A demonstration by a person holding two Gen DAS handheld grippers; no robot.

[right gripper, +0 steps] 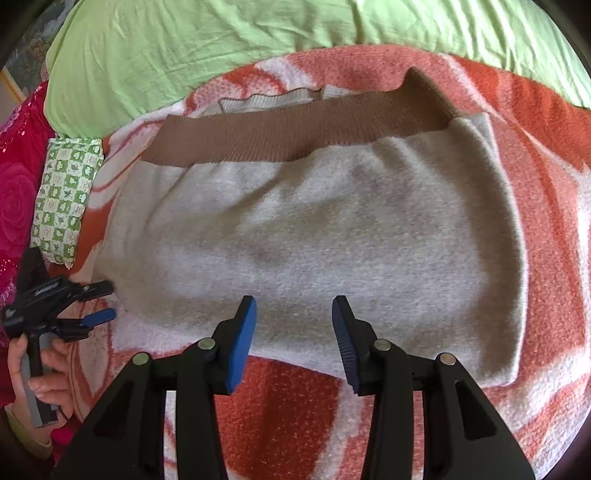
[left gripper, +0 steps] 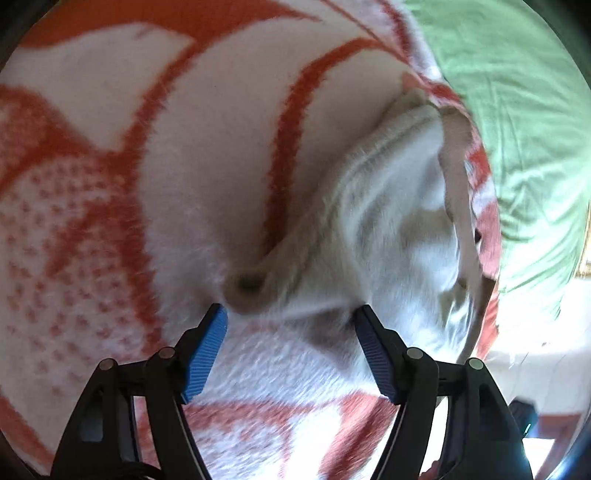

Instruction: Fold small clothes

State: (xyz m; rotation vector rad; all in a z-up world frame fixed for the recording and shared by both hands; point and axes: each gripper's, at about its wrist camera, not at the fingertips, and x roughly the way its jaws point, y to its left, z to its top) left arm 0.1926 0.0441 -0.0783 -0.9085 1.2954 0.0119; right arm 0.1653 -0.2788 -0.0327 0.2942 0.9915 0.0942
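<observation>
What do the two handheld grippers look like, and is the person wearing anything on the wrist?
Both the left gripper and the right gripper are black plastic linkages with round silver pivot pins and ribbed blue finger pads. In the right wrist view, the left gripper has a grey and black handle, and a pale cuff shows at the wrist.

One grey garment [right gripper: 314, 236] with one brown ribbed waistband [right gripper: 295, 133] lies on one orange-and-white blanket [right gripper: 546, 177]. Beyond the blanket: one green sheet [right gripper: 258, 33]. At the blanket's left edge: one green-checked pouch [right gripper: 64, 195] and one pink floral cloth [right gripper: 16, 206]. Two grippers, left gripper [right gripper: 105, 301] and right gripper [right gripper: 294, 306], each with two blue pads. One hand [right gripper: 44, 373].
</observation>
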